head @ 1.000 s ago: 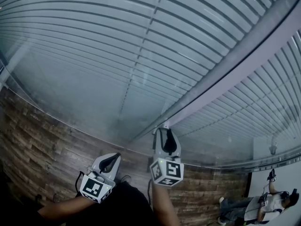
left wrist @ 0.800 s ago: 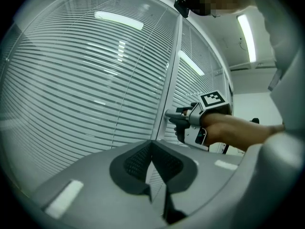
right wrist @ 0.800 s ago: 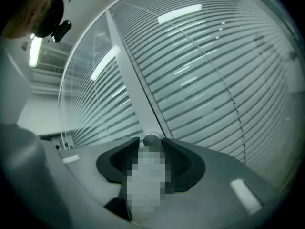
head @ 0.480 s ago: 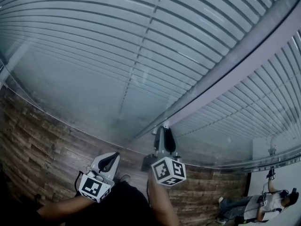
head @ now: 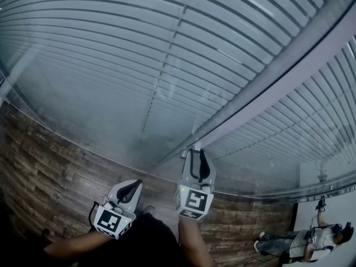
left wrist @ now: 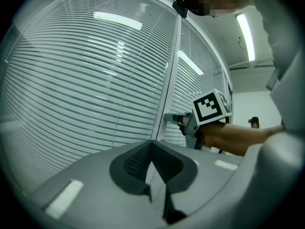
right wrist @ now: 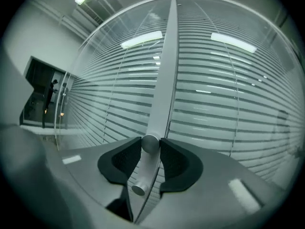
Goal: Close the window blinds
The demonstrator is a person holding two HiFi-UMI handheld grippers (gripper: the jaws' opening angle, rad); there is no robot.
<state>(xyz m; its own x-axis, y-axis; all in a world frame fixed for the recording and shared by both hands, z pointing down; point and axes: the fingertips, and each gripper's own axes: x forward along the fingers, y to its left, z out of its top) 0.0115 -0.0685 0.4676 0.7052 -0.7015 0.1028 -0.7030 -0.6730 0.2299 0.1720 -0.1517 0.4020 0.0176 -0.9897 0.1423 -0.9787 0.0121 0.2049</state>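
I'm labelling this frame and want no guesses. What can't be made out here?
- Knob: in the head view it is hidden by the right gripper, which is shut on it.
- What lies behind the blinds: in all views the slats and the glare on the glass cover it.
- Person: in the head view, too small and too near the lower right corner to tell what they are doing.

I count two tools on my feeds: the left tool (head: 132,189) and the right tool (head: 196,156). There are two panels of blinds, the left panel (head: 111,49) and the right panel (head: 311,115). One frame post (head: 267,88). One knob (right wrist: 150,143). One person (head: 311,242) in the far corner.
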